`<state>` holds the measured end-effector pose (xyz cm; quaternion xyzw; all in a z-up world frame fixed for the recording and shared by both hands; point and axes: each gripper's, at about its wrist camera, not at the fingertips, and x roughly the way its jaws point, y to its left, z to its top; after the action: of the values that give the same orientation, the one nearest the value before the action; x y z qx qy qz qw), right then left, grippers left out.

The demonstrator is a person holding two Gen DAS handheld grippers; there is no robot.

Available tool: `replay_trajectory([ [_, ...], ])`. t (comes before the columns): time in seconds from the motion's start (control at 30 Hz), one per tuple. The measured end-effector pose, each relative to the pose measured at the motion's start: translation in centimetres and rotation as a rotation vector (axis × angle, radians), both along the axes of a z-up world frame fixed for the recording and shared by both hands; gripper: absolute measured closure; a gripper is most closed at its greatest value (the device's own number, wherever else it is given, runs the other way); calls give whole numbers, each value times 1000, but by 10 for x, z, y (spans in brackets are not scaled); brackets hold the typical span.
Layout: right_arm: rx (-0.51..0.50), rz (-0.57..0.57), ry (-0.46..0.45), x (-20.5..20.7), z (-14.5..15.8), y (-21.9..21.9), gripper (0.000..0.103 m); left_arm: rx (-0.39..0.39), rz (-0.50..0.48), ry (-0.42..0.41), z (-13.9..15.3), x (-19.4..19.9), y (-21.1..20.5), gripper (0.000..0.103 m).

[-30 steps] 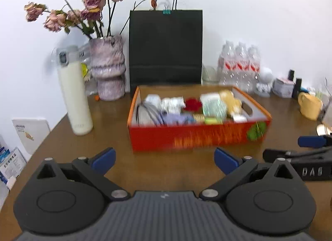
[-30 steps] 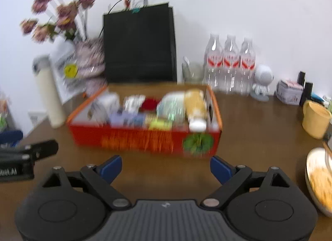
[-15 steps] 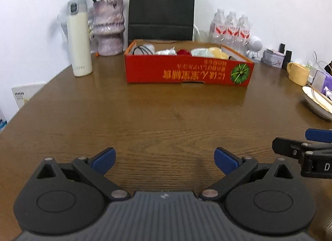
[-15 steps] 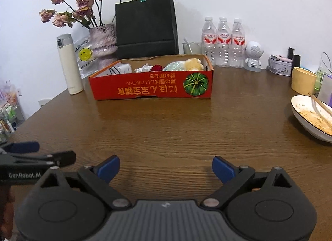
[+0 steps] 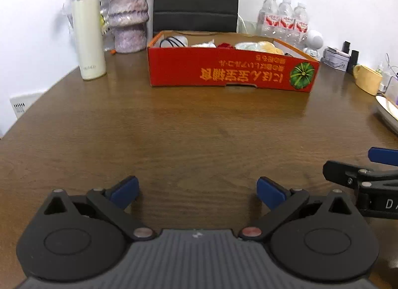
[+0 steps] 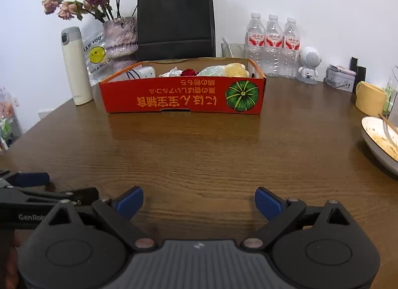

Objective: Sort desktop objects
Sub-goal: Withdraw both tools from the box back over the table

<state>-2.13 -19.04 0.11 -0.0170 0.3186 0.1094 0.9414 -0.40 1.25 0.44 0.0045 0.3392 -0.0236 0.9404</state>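
A big brown table (image 6: 199,154) holds a red box (image 6: 184,97) near its far edge. The box has a green pumpkin picture on its front and is full of small things: a white charger with black wires at its left end, something white, something dark red, and soft green and yellow things toward its right end. The left gripper (image 5: 197,190) is low over the near edge of the table, with its blue fingers (image 5: 124,190) spread wide and nothing between them. The right gripper (image 6: 199,200) is just beside it, also wide apart and holding nothing. A tall white bottle (image 6: 75,65) and a vase of dry pink flowers (image 6: 120,37) stand by the far left corner. A black paper bag (image 6: 175,19) stands behind the box. Three water bottles (image 6: 272,45) stand along the far edge, and a dirty plate (image 6: 380,142) sits at the right edge.
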Motion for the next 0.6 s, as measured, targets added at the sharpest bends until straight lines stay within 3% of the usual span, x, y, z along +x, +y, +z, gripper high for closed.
replay_trajectory([
  [0.17, -14, 7, 25, 10, -9, 5, 0, 17, -3, 5, -2, 7, -2, 0],
  [0.6, -32, -5, 47, 19, -14, 3, 0, 14, 18, 6, -1, 11, 1, 0],
])
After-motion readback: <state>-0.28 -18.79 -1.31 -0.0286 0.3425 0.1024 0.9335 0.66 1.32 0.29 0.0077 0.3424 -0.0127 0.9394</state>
